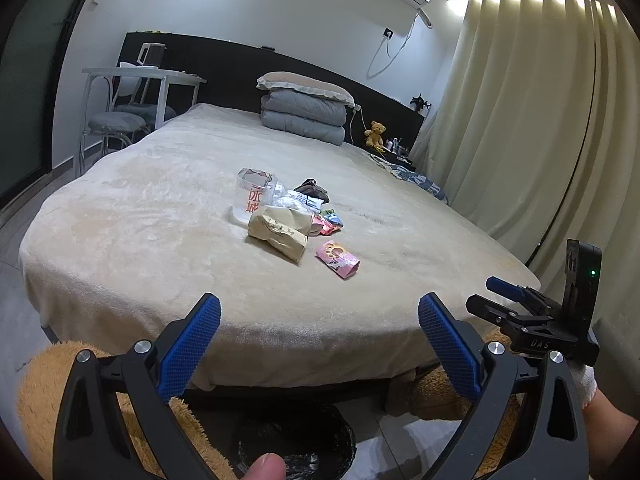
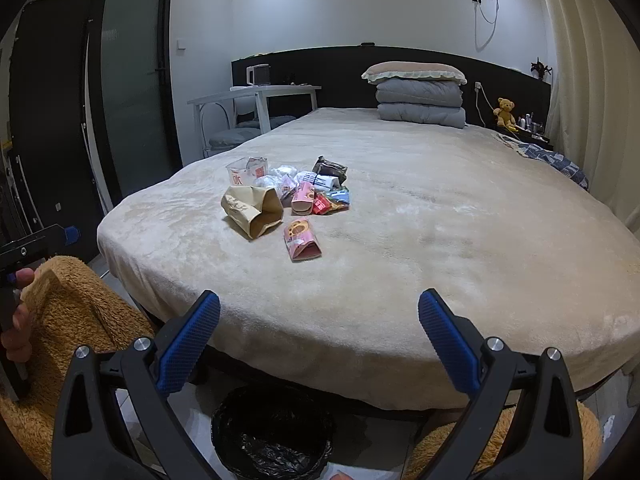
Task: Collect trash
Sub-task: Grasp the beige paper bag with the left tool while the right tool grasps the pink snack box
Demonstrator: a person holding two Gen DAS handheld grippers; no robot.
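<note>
Both grippers hang at the near end of a bed [image 2: 440, 216], above the floor. The left gripper [image 1: 319, 344] has its blue fingers wide apart with nothing between them, and the right gripper [image 2: 319, 340] is the same, spread and empty. The trash sits in a loose heap on the beige blanket, left of the middle of the bed: a brown paper bag [image 2: 253, 210] lying on its side, a pink wrapper [image 2: 301, 240] just near of it and apart from the rest, a clear plastic cup [image 2: 246, 172] at the far left, and small wrappers [image 2: 326, 196] bunched to the right. On the floor below the near edge stands a bin [image 2: 274, 434] lined with a black bag
</note>
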